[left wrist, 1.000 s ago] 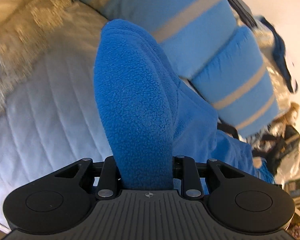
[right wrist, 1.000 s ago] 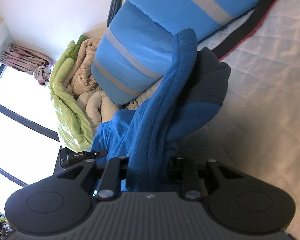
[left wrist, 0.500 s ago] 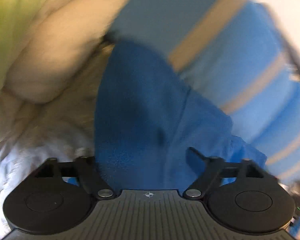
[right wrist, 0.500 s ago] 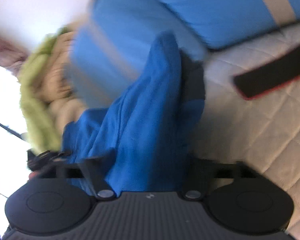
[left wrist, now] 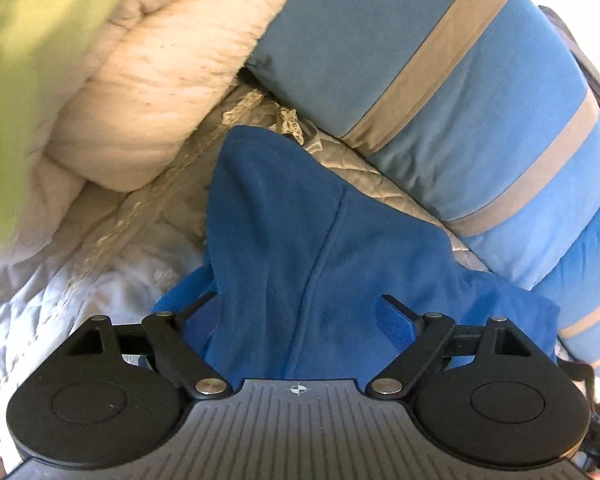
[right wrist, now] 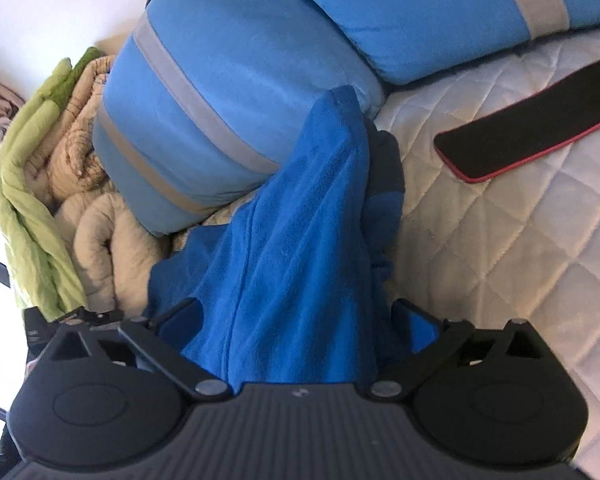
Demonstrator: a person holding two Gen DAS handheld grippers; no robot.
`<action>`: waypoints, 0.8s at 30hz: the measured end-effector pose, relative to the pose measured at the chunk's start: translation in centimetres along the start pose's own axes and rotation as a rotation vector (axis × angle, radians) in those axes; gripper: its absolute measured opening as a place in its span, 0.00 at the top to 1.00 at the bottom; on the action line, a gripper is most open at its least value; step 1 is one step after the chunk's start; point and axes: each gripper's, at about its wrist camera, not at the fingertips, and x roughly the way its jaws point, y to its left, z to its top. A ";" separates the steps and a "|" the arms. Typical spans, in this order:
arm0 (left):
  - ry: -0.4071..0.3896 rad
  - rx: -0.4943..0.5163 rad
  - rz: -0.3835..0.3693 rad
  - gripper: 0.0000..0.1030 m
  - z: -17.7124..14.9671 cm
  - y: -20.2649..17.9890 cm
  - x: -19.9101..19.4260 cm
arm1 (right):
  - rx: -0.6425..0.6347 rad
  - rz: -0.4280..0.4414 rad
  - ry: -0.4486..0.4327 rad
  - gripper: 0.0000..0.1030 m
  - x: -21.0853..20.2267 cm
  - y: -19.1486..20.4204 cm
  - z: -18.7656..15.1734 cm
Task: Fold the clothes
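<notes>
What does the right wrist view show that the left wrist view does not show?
Only the right wrist view shows the black strip with red edging lying on the white quilted mattress cover, and the dark grey part of the garment. Only the left wrist view shows the lace trim beneath the cream comforter. Both show the blue fleece garment between spread tongs, the blue pillows with grey stripes and the green blanket.

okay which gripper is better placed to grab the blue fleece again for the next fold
Probably the left gripper. Its jaws stand open around the blue fleece, spread flat before it. The right gripper, jaws opening, faces a bunched ridge of fleece.
</notes>
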 end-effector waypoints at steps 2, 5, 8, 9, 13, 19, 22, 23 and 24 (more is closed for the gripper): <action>-0.018 -0.013 0.006 0.16 -1.0 -0.4 -1.4 | -0.033 -0.036 -0.007 0.00 -1.1 0.8 -0.2; -0.045 0.042 0.027 0.11 -2.7 -1.8 -3.7 | -0.095 -0.106 -0.018 0.00 -2.9 2.1 -0.9; -0.094 0.096 0.046 0.10 -4.9 -3.8 -6.7 | -0.195 -0.178 -0.026 0.00 -4.8 3.9 -1.9; -0.111 0.113 0.053 0.10 -5.6 -4.4 -7.7 | -0.225 -0.192 -0.027 0.00 -5.4 4.5 -2.2; -0.192 0.181 0.070 0.10 -8.2 -7.6 -12.7 | -0.332 -0.218 -0.019 0.00 -8.8 7.3 -2.9; -0.311 0.248 0.105 0.10 -11.4 -12.4 -20.9 | -0.483 -0.216 -0.032 0.00 -15.1 12.5 -2.4; -0.370 0.279 0.159 0.10 -13.4 -14.4 -24.7 | -0.571 -0.238 -0.042 0.00 -18.2 15.9 -2.6; -0.390 0.296 0.174 0.10 -14.2 -15.1 -25.9 | -0.595 -0.246 -0.046 0.00 -19.0 16.9 -2.9; -0.411 0.316 0.193 0.10 -15.1 -15.7 -27.0 | -0.616 -0.254 -0.048 0.00 -19.8 17.8 -3.1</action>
